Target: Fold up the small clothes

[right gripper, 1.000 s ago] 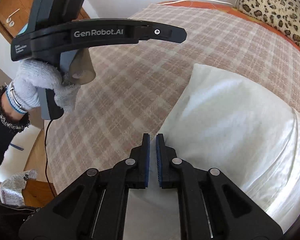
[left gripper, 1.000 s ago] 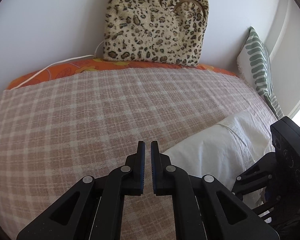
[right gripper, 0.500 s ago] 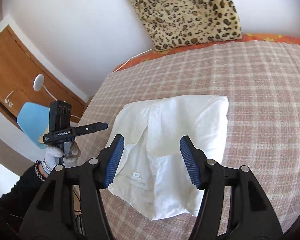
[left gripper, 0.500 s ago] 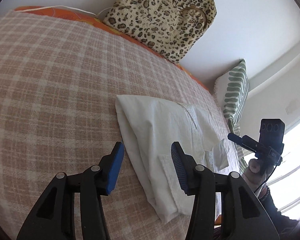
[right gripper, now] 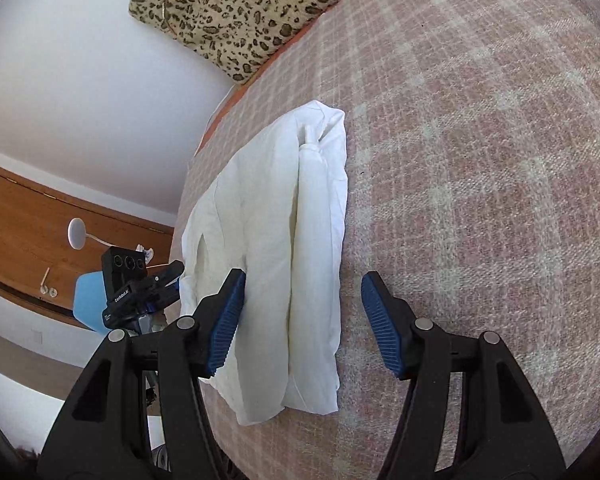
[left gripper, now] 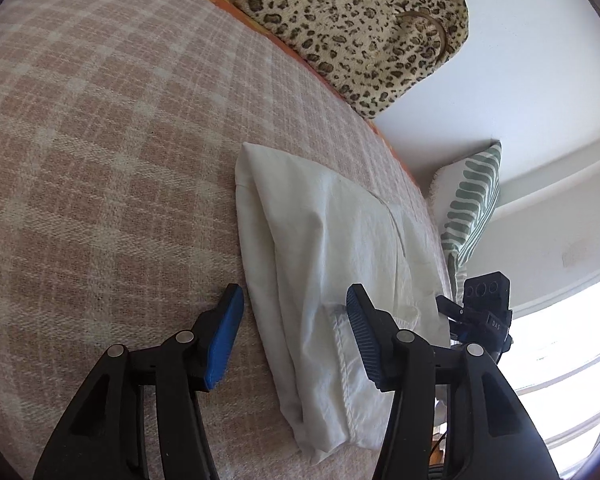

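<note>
A white garment [left gripper: 324, 264] lies folded into a narrow stack on the pink plaid bedspread [left gripper: 100, 168]. It also shows in the right wrist view [right gripper: 284, 248]. My left gripper [left gripper: 294, 334] is open and empty, its jaws straddling the near end of the garment from one side. My right gripper [right gripper: 302, 320] is open and empty, its jaws straddling the garment's other end. Each gripper appears small in the other's view, the right one [left gripper: 486, 312] past the garment, the left one [right gripper: 140, 284] beyond the bed edge.
A leopard-print cushion [left gripper: 364, 20] leans on the white wall at the head of the bed. A green striped pillow [left gripper: 470, 208] stands in the corner by a bright window. A wooden door [right gripper: 32, 232] and a blue chair [right gripper: 88, 300] lie beyond the bed edge.
Both grippers were shut a second ago and have opened wide. They pulled back from the garment, then came in lower, so the folded stack now lies between each pair of jaws.
</note>
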`<control>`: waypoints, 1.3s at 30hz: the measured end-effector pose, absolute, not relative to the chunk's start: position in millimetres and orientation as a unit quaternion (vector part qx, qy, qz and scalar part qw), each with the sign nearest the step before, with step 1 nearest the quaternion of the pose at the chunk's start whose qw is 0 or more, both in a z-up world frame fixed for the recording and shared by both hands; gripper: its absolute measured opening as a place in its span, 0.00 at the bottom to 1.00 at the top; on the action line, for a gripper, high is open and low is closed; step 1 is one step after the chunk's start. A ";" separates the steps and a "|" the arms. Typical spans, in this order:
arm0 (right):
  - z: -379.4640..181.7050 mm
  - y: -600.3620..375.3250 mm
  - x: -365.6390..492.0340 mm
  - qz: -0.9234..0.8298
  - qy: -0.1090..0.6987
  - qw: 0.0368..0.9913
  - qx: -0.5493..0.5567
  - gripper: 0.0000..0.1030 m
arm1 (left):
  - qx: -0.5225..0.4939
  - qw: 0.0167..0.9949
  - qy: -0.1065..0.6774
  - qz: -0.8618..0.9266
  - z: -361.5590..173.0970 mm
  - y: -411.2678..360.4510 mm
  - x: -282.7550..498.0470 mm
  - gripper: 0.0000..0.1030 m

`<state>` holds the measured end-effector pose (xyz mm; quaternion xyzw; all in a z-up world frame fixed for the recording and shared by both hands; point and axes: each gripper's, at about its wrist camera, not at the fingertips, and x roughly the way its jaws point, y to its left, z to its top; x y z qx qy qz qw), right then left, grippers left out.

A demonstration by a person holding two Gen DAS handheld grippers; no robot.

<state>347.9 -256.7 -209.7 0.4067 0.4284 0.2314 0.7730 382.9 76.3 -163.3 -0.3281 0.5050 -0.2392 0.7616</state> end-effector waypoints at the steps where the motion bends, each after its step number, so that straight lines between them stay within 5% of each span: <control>1: -211.2 -256.4 347.7 0.237 0.425 0.770 0.413 0.61 | -0.330 0.761 0.504 -0.241 -163.8 75.6 383.1 0.52; 6: -213.3 -249.7 347.9 0.263 0.415 0.754 0.437 0.60 | -0.338 0.759 0.494 -0.256 -167.3 67.3 384.7 0.50; 12: -205.9 -232.1 349.3 0.250 0.425 0.766 0.412 0.22 | -0.311 0.776 0.495 -0.238 -165.0 56.6 384.1 0.22; 15: -194.9 -231.8 345.8 0.244 0.417 0.781 0.397 0.14 | -0.285 0.791 0.485 -0.240 -155.2 51.1 381.1 0.14; 27: -122.5 -263.2 321.4 0.217 0.369 0.847 0.314 0.12 | -0.224 0.818 0.445 -0.290 -95.1 -2.2 393.4 0.11; 39: -105.7 -397.8 296.8 0.113 0.354 0.883 0.286 0.12 | -0.181 0.803 0.436 -0.364 -90.8 -149.6 448.2 0.10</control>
